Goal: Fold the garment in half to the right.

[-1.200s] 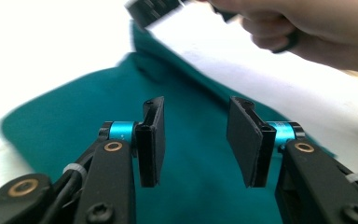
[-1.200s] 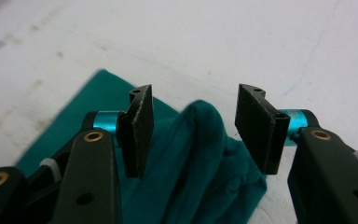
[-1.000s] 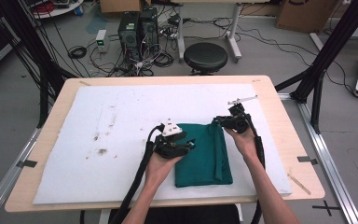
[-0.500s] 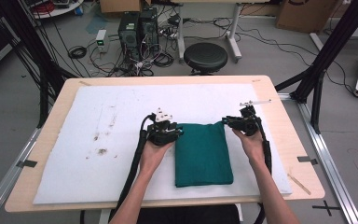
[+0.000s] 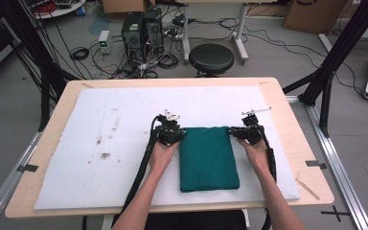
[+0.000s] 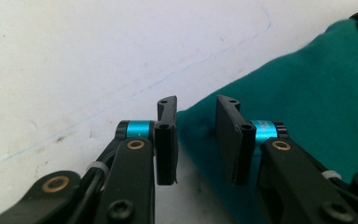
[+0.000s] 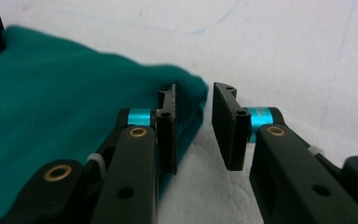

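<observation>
A folded teal cloth (image 5: 208, 155) lies flat as a rectangle on the white mat (image 5: 100, 120). My left gripper (image 5: 178, 133) is at its far left corner and my right gripper (image 5: 232, 131) at its far right corner. In the left gripper view the jaws (image 6: 196, 135) stand apart after closing a little; the cloth (image 6: 307, 93) edge lies in the gap, unpressed. In the right gripper view the jaws (image 7: 193, 126) have also just narrowed a little. The cloth (image 7: 51, 93) corner sits against the left jaw, with white mat showing in the gap.
The mat covers most of a wooden table (image 5: 297, 124), with brown stains (image 5: 104, 155) on its left part. Beyond the far edge stand a black stool (image 5: 211, 58) and computer towers (image 5: 141, 29). Black frame posts (image 5: 333, 62) rise at the right.
Both grippers left the rumpled cloth's middle and moved outward to its far corners, the left one up and leftward, the right one rightward. The cloth now lies flat and narrower.
</observation>
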`<action>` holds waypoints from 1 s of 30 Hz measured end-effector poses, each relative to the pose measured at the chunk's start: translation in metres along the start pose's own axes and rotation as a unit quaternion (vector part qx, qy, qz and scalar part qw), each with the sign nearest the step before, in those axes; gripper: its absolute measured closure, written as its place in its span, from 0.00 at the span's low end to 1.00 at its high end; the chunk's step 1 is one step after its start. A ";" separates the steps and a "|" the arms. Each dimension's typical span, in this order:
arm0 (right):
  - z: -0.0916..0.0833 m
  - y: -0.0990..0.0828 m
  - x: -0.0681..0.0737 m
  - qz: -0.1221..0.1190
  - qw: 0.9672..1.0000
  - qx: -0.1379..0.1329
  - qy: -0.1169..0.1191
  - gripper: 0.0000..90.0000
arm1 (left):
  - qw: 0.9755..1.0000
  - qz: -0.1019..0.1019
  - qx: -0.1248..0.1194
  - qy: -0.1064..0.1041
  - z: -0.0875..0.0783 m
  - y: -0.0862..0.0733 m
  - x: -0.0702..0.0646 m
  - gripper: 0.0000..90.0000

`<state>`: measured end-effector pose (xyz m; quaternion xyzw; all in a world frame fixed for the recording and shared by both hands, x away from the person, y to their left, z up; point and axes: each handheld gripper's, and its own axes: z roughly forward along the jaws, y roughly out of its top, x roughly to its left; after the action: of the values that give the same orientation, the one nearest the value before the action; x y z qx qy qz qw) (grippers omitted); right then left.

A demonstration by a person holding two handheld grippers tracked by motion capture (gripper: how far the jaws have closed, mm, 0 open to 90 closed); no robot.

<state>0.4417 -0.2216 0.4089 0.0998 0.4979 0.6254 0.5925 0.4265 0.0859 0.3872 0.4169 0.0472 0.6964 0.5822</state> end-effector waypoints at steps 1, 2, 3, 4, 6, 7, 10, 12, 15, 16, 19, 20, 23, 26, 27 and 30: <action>0.000 0.000 0.000 -0.001 1.000 0.002 -0.003 0.80 | 1.000 -0.001 0.000 0.002 -0.001 0.001 0.000 0.75; -0.001 0.000 0.000 0.001 1.000 0.000 -0.006 0.80 | 1.000 -0.001 -0.002 0.002 -0.002 0.001 0.000 0.75; -0.003 0.001 0.000 0.003 1.000 -0.005 -0.010 0.80 | 1.000 -0.004 -0.012 0.001 -0.005 0.002 0.001 0.74; -0.008 0.001 0.001 0.008 1.000 -0.016 -0.017 0.80 | 1.000 -0.006 -0.019 -0.002 -0.006 0.003 0.001 0.74; -0.014 0.003 0.005 0.013 0.999 -0.039 -0.013 0.80 | 0.999 -0.014 -0.039 -0.010 -0.008 0.004 0.002 0.75; -0.016 0.005 0.007 0.013 0.999 -0.052 -0.008 0.79 | 0.999 -0.017 -0.045 -0.015 -0.007 0.004 0.003 0.75; -0.012 0.011 0.015 0.009 0.998 -0.056 0.025 0.78 | 0.999 -0.018 -0.033 -0.024 -0.001 0.002 0.004 0.75; -0.002 0.012 0.017 -0.001 0.999 -0.033 0.007 0.80 | 1.000 -0.010 -0.014 -0.009 0.002 0.000 0.004 0.75; 0.008 0.010 0.012 -0.001 1.000 -0.009 -0.015 0.84 | 1.000 -0.013 -0.006 0.012 0.004 0.000 0.005 0.72; 0.008 0.008 0.010 0.003 1.000 -0.013 -0.015 0.84 | 1.000 -0.008 -0.007 0.022 0.003 0.000 0.004 0.72; 0.005 0.007 0.007 0.008 0.999 -0.010 -0.036 0.78 | 0.999 -0.005 -0.006 0.031 0.000 0.001 0.003 0.72; 0.003 0.005 0.005 0.014 0.999 -0.013 -0.030 0.77 | 1.000 -0.004 -0.010 0.029 -0.003 0.001 0.002 0.71; -0.009 0.001 0.008 0.017 0.999 -0.031 -0.032 0.74 | 0.999 0.003 -0.035 0.001 -0.018 0.000 -0.001 0.69; -0.022 -0.005 0.018 0.000 0.999 -0.047 -0.016 0.72 | 0.998 0.005 -0.048 -0.031 -0.032 -0.005 -0.008 0.68; -0.026 -0.007 0.022 -0.008 0.999 -0.051 -0.006 0.72 | 0.998 0.006 -0.049 -0.040 -0.036 -0.008 -0.010 0.68; -0.036 -0.018 0.039 -0.029 0.998 -0.060 0.023 0.74 | 0.996 0.014 -0.053 -0.069 -0.046 -0.017 -0.018 0.67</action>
<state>0.4162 -0.2106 0.3598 0.0350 0.4758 0.6385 0.6039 0.4099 0.0957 0.3383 0.4328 -0.0360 0.6758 0.5955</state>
